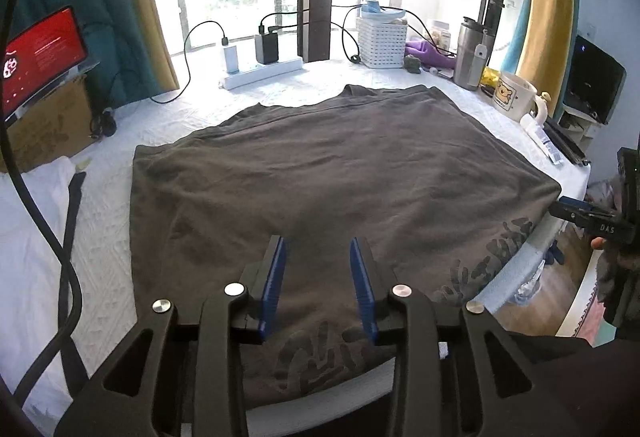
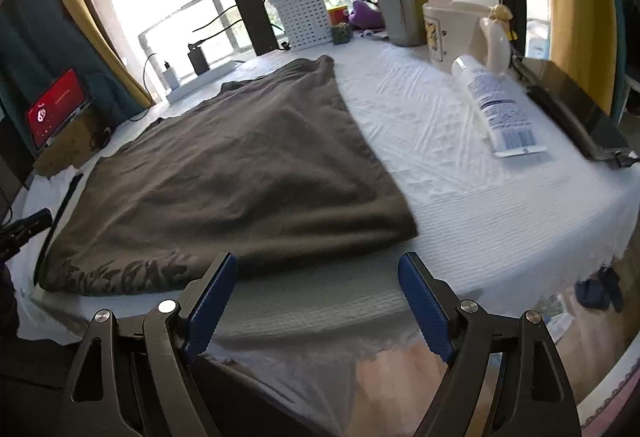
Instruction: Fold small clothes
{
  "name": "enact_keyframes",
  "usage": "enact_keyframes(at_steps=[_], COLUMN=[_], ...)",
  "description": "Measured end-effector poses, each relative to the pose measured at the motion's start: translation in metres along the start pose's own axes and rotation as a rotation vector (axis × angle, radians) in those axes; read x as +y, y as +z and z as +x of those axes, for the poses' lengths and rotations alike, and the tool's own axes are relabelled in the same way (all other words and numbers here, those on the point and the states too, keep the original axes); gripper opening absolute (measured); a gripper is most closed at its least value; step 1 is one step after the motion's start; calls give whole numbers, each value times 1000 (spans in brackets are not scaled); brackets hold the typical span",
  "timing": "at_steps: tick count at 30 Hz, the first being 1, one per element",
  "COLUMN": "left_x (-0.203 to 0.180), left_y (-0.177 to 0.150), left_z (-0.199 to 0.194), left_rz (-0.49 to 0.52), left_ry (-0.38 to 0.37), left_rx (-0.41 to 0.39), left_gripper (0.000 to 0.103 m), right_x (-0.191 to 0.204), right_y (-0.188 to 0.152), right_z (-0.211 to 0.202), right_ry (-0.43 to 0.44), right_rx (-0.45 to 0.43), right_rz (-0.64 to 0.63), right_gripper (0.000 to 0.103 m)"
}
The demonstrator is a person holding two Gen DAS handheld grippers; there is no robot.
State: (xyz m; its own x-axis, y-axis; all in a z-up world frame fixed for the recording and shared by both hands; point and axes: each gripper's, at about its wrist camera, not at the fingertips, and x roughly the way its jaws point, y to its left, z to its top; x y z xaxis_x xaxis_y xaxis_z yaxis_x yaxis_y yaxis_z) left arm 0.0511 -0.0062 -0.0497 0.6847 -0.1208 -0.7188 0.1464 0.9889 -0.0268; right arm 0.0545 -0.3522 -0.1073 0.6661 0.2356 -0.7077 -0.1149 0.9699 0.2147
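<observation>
Brown garment (image 1: 320, 177), one, flat mid-surface, printed hem at near edge. Left tongs (image 1: 318, 277) spread, empty, over hem. Right tongs (image 2: 316, 301) spread, empty, off near-right corner.

Risks:
- grabbing one layer only: fold skews
- sweep toward right edge knocks tube (image 2: 496, 109), mug (image 1: 514, 93)
- snagging white cover (image 2: 460, 177)

Count: one tube, one mug, one tumbler (image 1: 470, 53), one basket (image 1: 380, 41).

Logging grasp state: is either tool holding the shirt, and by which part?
Nothing is held. Left tool and right tool are both open and empty above the brown shirt.
</observation>
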Motion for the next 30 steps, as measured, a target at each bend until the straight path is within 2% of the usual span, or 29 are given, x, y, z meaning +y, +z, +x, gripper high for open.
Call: enact_keyframes(at_steps=[10, 14, 21, 23, 25, 27, 28, 30], left_x=[18, 28, 63, 73, 83, 90, 95, 103], left_y=[-4, -3, 6, 8, 9, 9, 9, 9], left_z=[14, 23, 36, 38, 41, 44, 46, 49], left_rz=[-35, -28, -80, -93, -109, -115, -121, -134], left_ry=[2, 5, 41, 49, 57, 64, 67, 67], left_rx=[30, 30, 37, 36, 40, 48, 54, 60], left_gripper=[34, 34, 34, 34, 34, 34, 34, 34], right_x=[9, 15, 20, 26, 32, 35, 35, 36], right_y=[17, 27, 45, 49, 52, 56, 58, 63], right_z=[22, 34, 53, 60, 66, 72, 73, 77], right_ry=[19, -16, -47, -76, -124, -152, -153, -131], right_rx=[-36, -32, -45, -39, -46, -41, -37, -14], right_rz=[8, -4, 19, -4, -34, -52, -54, -67], right_gripper=[93, 95, 94, 87, 58, 47, 37, 29])
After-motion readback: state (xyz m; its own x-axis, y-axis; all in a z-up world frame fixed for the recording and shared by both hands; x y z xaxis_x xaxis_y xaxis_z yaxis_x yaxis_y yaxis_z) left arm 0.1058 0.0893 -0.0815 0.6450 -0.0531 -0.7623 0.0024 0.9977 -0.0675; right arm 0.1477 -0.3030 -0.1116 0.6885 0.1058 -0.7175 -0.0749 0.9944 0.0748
